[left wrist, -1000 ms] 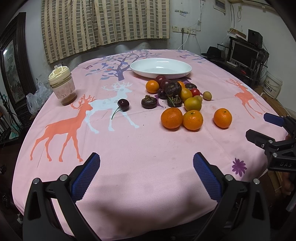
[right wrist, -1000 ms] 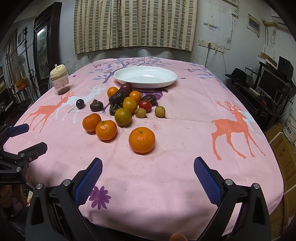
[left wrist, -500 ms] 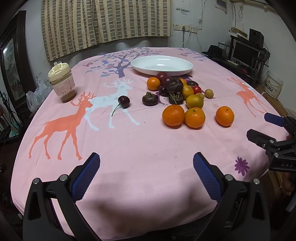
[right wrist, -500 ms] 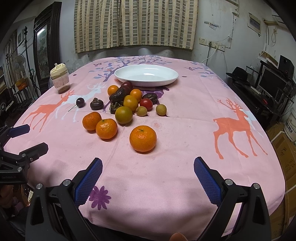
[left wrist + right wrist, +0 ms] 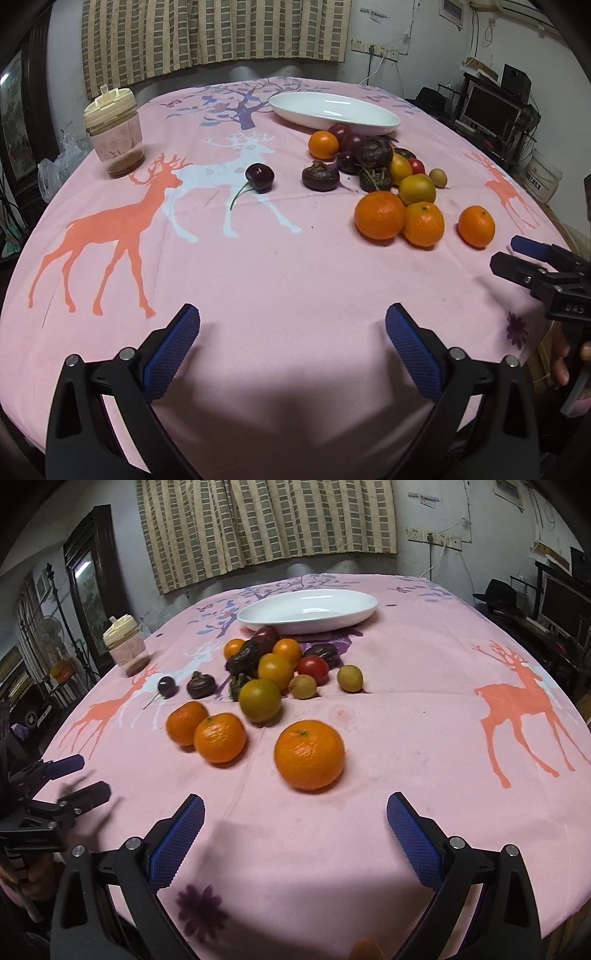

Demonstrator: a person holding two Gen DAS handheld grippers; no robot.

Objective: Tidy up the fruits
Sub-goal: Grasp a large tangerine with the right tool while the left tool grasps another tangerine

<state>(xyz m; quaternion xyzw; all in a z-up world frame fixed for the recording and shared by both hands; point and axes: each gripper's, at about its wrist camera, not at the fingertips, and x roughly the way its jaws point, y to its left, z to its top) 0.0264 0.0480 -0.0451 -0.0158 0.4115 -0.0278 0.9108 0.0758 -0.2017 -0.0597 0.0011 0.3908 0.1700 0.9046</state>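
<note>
A pile of fruit lies on the pink tablecloth in front of a white oval plate (image 5: 334, 110) (image 5: 308, 609), which is empty. Oranges (image 5: 379, 215) (image 5: 309, 754), yellow and dark fruits, a red tomato (image 5: 313, 668) and a cherry (image 5: 260, 178) (image 5: 166, 686) are loose on the cloth. My left gripper (image 5: 291, 345) is open and empty above the near cloth. My right gripper (image 5: 295, 830) is open and empty, just short of the nearest orange. Each gripper shows in the other's view, the right (image 5: 517, 254) and the left (image 5: 77, 779).
A plastic jar with a cream lid (image 5: 113, 133) (image 5: 125, 644) stands at the table's left. Curtains and a wall lie behind the table. A desk with a monitor (image 5: 495, 107) stands to the right. The table edge is close below both grippers.
Both grippers have moved forward toward the fruit, so the fruit looks larger and nearer. The right view has tilted a little. Nothing was taken hold of.
</note>
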